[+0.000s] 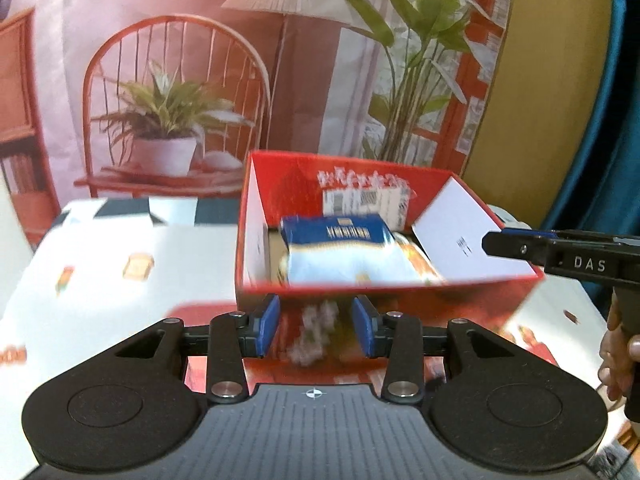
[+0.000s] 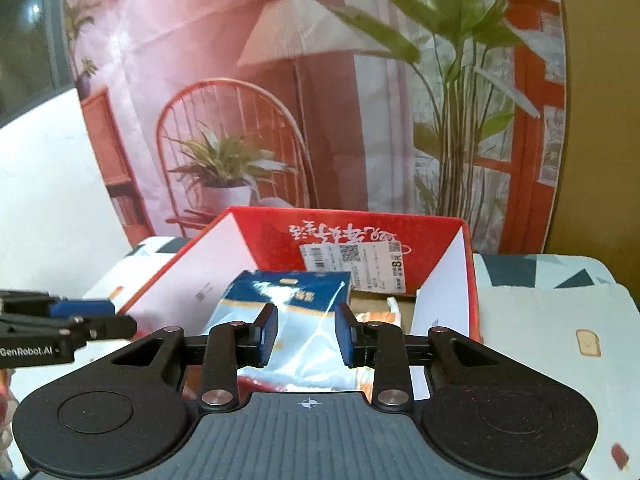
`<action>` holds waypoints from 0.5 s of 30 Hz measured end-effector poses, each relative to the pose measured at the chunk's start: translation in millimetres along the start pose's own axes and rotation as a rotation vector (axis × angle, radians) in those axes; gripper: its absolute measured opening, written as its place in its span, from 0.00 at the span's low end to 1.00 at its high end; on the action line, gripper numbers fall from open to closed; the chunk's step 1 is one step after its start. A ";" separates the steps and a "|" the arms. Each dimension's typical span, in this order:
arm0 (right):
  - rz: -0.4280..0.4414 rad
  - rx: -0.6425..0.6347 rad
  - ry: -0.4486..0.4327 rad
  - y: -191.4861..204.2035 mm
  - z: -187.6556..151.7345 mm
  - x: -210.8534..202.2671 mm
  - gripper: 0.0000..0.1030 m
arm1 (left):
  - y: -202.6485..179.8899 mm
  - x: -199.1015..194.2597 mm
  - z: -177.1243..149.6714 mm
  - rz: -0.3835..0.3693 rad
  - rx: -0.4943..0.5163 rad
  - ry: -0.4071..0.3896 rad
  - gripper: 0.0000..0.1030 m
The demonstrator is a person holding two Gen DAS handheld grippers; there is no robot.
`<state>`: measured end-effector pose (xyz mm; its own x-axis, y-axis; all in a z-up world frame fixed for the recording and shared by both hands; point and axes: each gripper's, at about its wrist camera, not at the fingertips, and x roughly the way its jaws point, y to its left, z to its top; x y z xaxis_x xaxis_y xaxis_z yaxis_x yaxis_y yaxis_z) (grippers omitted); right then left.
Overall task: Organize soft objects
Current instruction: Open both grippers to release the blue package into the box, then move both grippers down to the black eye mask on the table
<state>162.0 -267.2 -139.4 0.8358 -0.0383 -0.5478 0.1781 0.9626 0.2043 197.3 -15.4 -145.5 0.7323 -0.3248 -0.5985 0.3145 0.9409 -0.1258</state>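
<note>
— What do we count in the red box [image 1: 384,292]?

— We see one soft pack with a blue top and pale body [image 1: 340,252], lying on top inside the box, toward its near wall. Beneath and beside it we make out orange-printed packaging [image 2: 374,318], but we cannot tell how many pieces. One white label [image 2: 356,264] sticks on the box's inner far wall.

— And our tools?

— Two. Our left gripper [image 1: 316,330] hangs just outside the box's near wall, its blue pads apart with nothing between them. Our right gripper [image 2: 306,334] sits over the box, its pads apart too; the pack shows between them in that view, but they do not press on it. We see the right gripper's tip at the box's right edge from the left camera, and a hand [image 1: 618,356] on its handle.

— What surrounds the box?

— It stands on a table [image 2: 560,332] covered by a pale cloth with small printed motifs, near the table's far edge. Behind hangs one printed backdrop [image 1: 180,80] showing a chair, lamp and plants. The box's upright white flaps hide part of its contents.
</note>
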 end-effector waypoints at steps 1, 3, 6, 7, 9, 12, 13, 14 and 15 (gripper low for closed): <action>0.002 0.001 -0.006 1.1 -4.8 -6.5 0.28 | -0.4 -5.3 -8.2 -0.005 -0.007 0.005 0.41; 0.010 0.013 -0.013 2.8 -17.4 -20.3 0.28 | -1.3 -12.3 -22.6 -0.018 -0.019 0.022 0.41; 0.028 0.042 -0.015 6.1 -37.9 -39.7 0.28 | -3.7 -22.4 -43.6 -0.039 -0.039 0.048 0.41; 0.031 0.051 -0.013 7.5 -45.5 -46.3 0.28 | -4.1 -25.9 -50.0 -0.046 -0.046 0.051 0.41; 0.033 0.061 -0.010 10.6 -60.6 -58.1 0.28 | -6.2 -32.3 -61.3 -0.064 -0.056 0.063 0.41; 0.029 0.066 0.012 14.6 -84.2 -72.8 0.28 | -10.3 -38.9 -73.5 -0.077 -0.063 0.075 0.41; 0.025 0.065 0.020 15.5 -90.7 -76.6 0.28 | -11.8 -40.0 -76.4 -0.076 -0.060 0.078 0.41; 0.020 0.063 0.030 17.1 -98.3 -81.1 0.28 | -12.8 -41.1 -79.7 -0.071 -0.061 0.081 0.41; 0.013 0.060 0.040 18.5 -105.4 -85.3 0.28 | -13.4 -42.0 -83.5 -0.067 -0.065 0.086 0.41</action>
<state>39.3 -217.8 -174.4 0.8167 -0.0144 -0.5769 0.1994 0.9451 0.2588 111.9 -6.4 -184.7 0.6553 -0.3807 -0.6524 0.3191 0.9224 -0.2177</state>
